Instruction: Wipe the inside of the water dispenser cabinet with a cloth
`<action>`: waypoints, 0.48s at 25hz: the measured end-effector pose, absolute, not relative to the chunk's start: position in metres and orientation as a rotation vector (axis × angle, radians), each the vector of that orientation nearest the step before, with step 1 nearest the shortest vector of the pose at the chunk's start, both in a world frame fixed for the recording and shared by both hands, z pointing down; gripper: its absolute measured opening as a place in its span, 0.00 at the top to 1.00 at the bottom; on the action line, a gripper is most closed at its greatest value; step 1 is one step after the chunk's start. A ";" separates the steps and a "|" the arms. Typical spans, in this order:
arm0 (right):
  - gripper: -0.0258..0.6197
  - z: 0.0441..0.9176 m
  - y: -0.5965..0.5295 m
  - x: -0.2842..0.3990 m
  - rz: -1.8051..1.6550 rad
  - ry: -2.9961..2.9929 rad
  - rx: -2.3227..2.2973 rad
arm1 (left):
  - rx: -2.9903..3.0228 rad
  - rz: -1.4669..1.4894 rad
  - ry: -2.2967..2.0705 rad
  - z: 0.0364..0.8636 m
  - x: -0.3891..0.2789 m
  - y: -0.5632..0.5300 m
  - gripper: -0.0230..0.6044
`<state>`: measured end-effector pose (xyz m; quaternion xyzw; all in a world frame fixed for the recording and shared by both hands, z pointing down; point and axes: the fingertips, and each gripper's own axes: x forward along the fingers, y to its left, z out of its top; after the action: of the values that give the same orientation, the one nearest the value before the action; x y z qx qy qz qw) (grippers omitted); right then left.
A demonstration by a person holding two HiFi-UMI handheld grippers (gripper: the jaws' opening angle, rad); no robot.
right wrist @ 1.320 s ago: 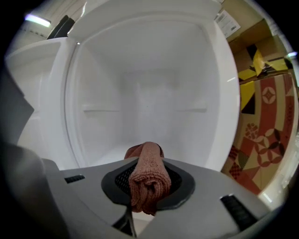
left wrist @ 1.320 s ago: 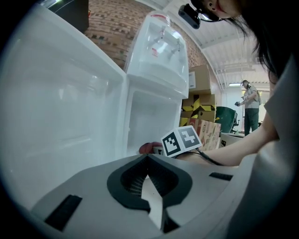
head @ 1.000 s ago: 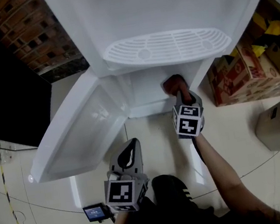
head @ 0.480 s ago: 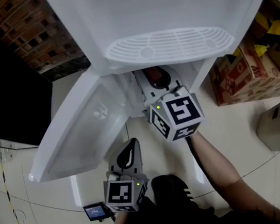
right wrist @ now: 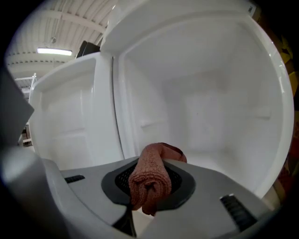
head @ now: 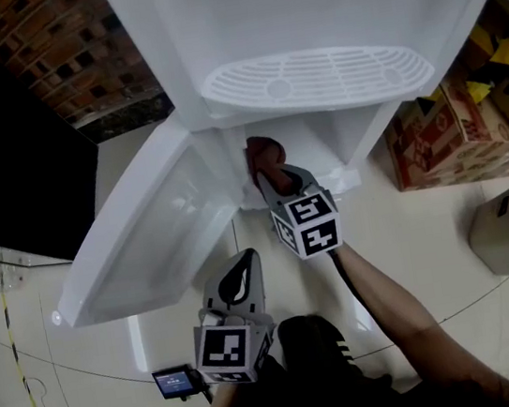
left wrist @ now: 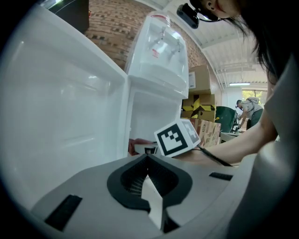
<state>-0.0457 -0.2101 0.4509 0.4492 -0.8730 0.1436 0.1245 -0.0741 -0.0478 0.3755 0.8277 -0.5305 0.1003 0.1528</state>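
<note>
Our right gripper (right wrist: 154,164) has its jaws clamped on the rust-red cloth (right wrist: 148,184). It sits rolled up between them, with a folded end poking out past the tips. That bunch is right at the mouth of the cabinet (right wrist: 210,116), over on the hinge side. We honestly can't tell if it's touching the white wall or just hovering near it. The door (head: 145,233) is swung wide open to the left, and the water dispenser (head: 320,8) stands above with its drip grille (head: 317,79) right over the opening. Our left gripper (left wrist: 147,163) is down low near our body, well apart from the cabinet, jaws pressed together with nothing in them. Some cardboard boxes (head: 434,138) sit on the floor (head: 404,251) to the right.
</note>
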 end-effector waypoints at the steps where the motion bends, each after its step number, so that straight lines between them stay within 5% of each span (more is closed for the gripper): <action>1: 0.83 0.460 -0.206 -0.048 0.424 -2.522 1.285 | 2.374 0.287 -1.522 0.376 -0.074 -0.047 1.00; 12: 0.83 0.365 -0.254 -0.024 0.130 -2.664 1.512 | 2.374 0.304 -1.523 0.379 -0.075 -0.046 1.00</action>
<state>-0.0245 -0.2539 0.3647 0.4928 -0.8683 0.0424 0.0376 -0.0755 -0.0462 0.3785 0.8272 -0.5306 0.1060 0.1518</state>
